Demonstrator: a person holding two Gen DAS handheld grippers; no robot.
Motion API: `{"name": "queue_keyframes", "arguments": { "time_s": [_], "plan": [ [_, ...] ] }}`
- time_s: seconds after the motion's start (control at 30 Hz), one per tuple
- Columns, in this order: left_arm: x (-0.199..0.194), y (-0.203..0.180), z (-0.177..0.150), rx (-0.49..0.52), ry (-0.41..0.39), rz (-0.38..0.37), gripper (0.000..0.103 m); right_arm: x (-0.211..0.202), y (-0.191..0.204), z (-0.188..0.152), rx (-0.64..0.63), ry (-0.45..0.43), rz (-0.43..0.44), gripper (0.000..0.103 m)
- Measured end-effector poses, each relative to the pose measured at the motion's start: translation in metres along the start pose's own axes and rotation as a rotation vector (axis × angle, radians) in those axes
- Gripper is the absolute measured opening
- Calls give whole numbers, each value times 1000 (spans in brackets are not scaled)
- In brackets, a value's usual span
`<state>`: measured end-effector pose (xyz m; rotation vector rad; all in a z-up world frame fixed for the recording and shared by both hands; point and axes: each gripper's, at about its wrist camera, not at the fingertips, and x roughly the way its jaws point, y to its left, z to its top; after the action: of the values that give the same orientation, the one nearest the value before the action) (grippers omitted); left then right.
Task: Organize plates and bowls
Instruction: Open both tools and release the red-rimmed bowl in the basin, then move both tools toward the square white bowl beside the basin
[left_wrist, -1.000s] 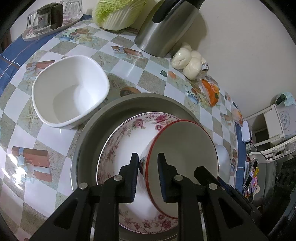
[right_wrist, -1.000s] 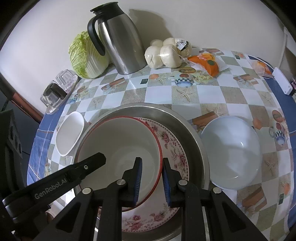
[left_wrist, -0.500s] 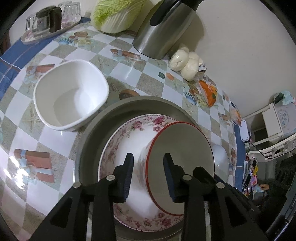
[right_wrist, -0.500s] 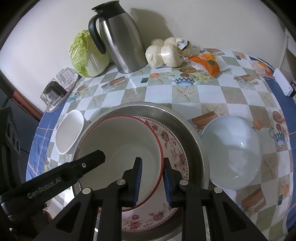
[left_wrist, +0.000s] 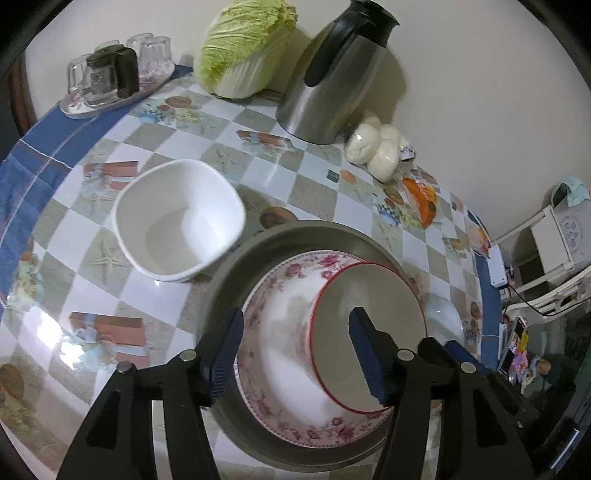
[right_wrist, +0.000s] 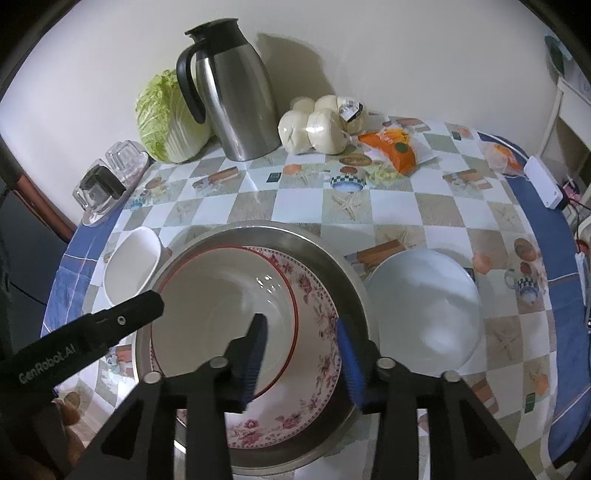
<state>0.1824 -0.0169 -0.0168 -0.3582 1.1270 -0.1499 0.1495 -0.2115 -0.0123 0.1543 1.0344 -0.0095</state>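
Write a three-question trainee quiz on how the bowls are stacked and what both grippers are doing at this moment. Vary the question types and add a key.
1. True or false: the red-rimmed bowl sits inside the floral bowl.
2. What holds the floral bowl?
A. a blue tray
B. the steel basin
C. the square white bowl
3. Fill in: the left gripper and the right gripper are both ____ .

Key:
1. True.
2. B.
3. Open; neither clamps a rim, and the round white bowl and the square white bowl stand on the table outside the basin.
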Motion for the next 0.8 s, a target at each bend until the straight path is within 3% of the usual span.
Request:
{"name": "queue_keyframes", "arguments": {
  "time_s": [0.2,0.63,0.7,0.8],
  "plan": [
    [-6,7,0,-1,-23,59,77,-9,1,-1,-23,-30,-18,63],
    [-9,26,1,-29,-65,148,87,-14,2,-3,-38,-76,-25,96],
    [-10,29,1,-39,-72,165,97,-14,2,-3,-38,-79,-29,102],
    [-12,34,2,-50,-90,173,98,-13,4,-5,-44,-76,-32,102]
  ]
}}
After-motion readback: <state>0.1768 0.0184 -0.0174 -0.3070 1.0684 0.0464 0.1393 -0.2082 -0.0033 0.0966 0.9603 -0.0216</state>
